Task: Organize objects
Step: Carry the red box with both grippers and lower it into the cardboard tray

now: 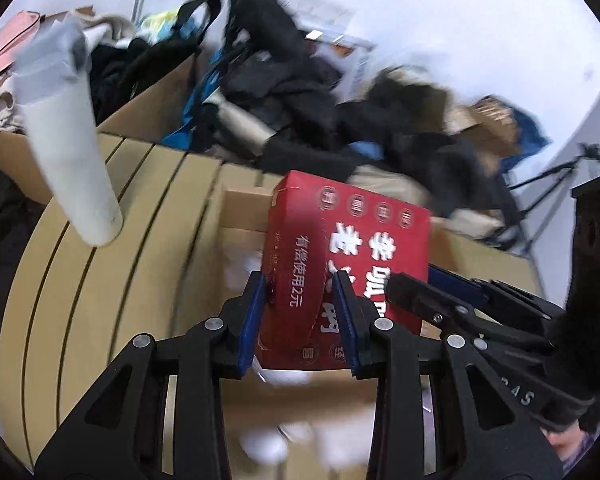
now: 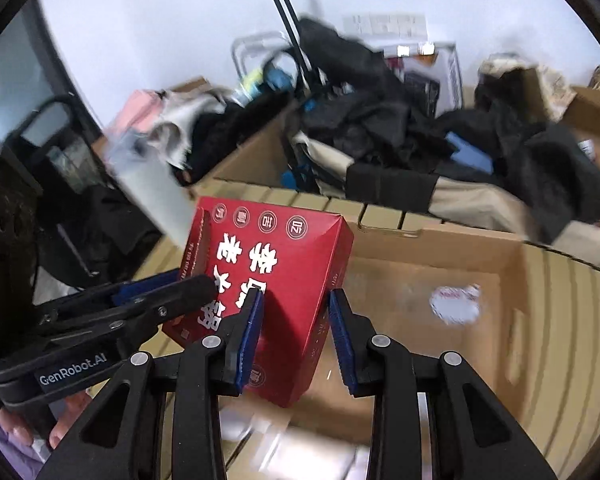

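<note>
Together, my left claw (image 1: 300,316) and right claw (image 2: 296,336) each pinch a near corner of the red carton (image 1: 340,256), held above the open box (image 2: 512,264). Likely light, thin-walled card; I judge the stiff edges the best hold.

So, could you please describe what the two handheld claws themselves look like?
Both the left claw and the right claw are black linkage frames with silver pivot rivets and ribbed blue pads on the fingers. The left one carries white "GenRobot.AI" lettering on its side, seen from the right wrist.

A plain white wall (image 2: 160,40) stands behind heaped dark clothes (image 1: 284,80) and cardboard boxes (image 2: 252,156).
</note>
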Available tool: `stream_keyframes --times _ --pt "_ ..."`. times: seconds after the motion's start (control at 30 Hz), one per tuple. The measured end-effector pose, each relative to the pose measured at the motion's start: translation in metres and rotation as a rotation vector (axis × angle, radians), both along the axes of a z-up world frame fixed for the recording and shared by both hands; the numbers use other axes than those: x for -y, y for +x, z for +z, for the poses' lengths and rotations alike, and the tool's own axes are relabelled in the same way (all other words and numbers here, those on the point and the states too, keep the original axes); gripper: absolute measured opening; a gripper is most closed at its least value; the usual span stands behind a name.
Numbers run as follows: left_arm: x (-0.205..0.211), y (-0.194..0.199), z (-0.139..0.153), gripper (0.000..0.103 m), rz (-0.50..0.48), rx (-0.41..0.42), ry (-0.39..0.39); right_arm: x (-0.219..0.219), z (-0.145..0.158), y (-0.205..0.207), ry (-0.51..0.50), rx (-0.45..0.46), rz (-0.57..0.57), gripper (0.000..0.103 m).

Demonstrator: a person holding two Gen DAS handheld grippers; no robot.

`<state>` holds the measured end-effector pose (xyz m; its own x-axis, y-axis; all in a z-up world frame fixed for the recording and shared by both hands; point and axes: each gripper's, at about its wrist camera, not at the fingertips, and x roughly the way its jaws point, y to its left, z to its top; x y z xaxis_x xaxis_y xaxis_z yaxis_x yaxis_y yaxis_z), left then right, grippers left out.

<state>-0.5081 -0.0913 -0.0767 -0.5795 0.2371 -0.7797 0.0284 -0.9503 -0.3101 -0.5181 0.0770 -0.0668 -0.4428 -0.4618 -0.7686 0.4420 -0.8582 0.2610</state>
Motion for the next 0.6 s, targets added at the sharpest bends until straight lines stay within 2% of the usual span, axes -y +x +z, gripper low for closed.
stream_keyframes --times 0.07,0.13,0.2,0.23,0.27,0.33,0.37,0.43,0.47,0.5,0.53,0.6 --pt "0.005 -0.027 -0.032 0.030 0.032 0.046 -0.044 0.010 -0.032 -0.027 0.017 0.069 -0.017 0.037" --pt "0.005 -0.038 -0.047 0.028 0.048 0.091 -0.095 0.021 -0.070 -0.053 0.053 0.162 -0.056 0.037" --pt "0.001 -0.035 -0.047 0.028 0.029 0.091 -0.157 0.029 -0.090 -0.062 0.083 0.215 -0.061 0.037" --pt "-0.002 -0.029 -0.041 0.030 0.014 0.068 -0.177 0.030 -0.092 -0.060 0.077 0.210 -0.052 0.037" --pt "-0.005 -0.019 -0.031 0.040 -0.006 0.023 -0.193 0.029 -0.091 -0.058 0.059 0.196 -0.037 0.037" --pt "-0.004 -0.005 -0.014 0.056 -0.002 -0.025 -0.226 0.021 -0.081 -0.051 0.047 0.155 -0.027 0.038" --pt "-0.001 0.004 -0.002 0.056 0.006 -0.046 -0.227 0.018 -0.073 -0.048 0.051 0.136 -0.030 0.040" --pt "0.003 0.017 0.017 0.059 0.019 -0.058 -0.221 0.007 -0.051 -0.035 0.052 0.081 -0.034 0.060" --pt "0.004 0.024 0.029 0.066 0.026 -0.054 -0.238 0.000 -0.035 -0.025 0.058 0.048 -0.026 0.086" --pt "0.003 0.031 0.039 0.071 0.035 -0.052 -0.264 -0.005 -0.024 -0.018 0.057 0.026 -0.020 0.093" --pt "0.002 0.039 0.049 0.080 0.050 -0.054 -0.310 -0.010 -0.009 -0.007 0.061 0.000 -0.010 0.093" --pt "-0.002 0.067 0.073 0.081 0.070 -0.096 -0.431 -0.026 0.024 0.019 0.087 -0.069 0.000 0.093"
